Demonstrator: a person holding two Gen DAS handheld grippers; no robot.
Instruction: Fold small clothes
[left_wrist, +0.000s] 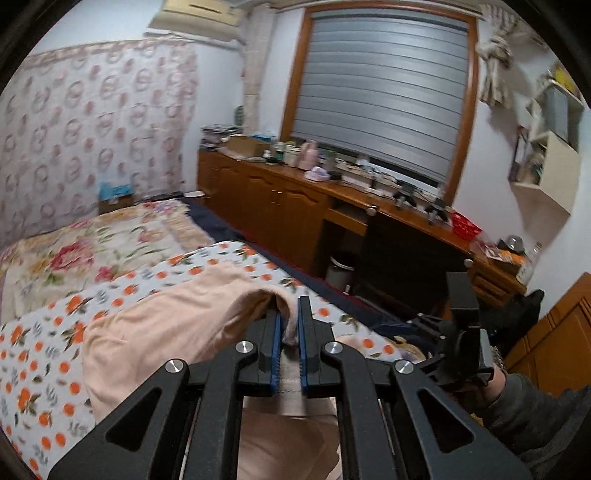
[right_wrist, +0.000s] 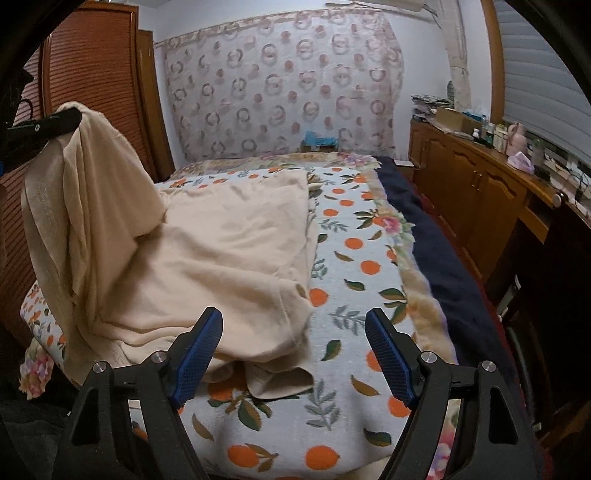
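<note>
A pale peach garment (right_wrist: 221, 236) lies on the orange-print blanket (right_wrist: 354, 258) on the bed. My left gripper (left_wrist: 289, 314) is shut on a fold of the garment (left_wrist: 177, 325) near its hemmed edge and holds it lifted. In the right wrist view the left gripper (right_wrist: 55, 123) shows at upper left with the cloth draped from it. My right gripper (right_wrist: 293, 325) is open and empty, low over the garment's near edge, its left finger (right_wrist: 199, 347) over the cloth. The right gripper also shows in the left wrist view (left_wrist: 461, 332).
A floral quilt (left_wrist: 92, 240) covers the far bed. A wooden cabinet and desk (left_wrist: 280, 199) with clutter run along the right under the shuttered window. A dark blue sheet (right_wrist: 436, 251) edges the bed. A wooden wardrobe (right_wrist: 92, 74) stands left.
</note>
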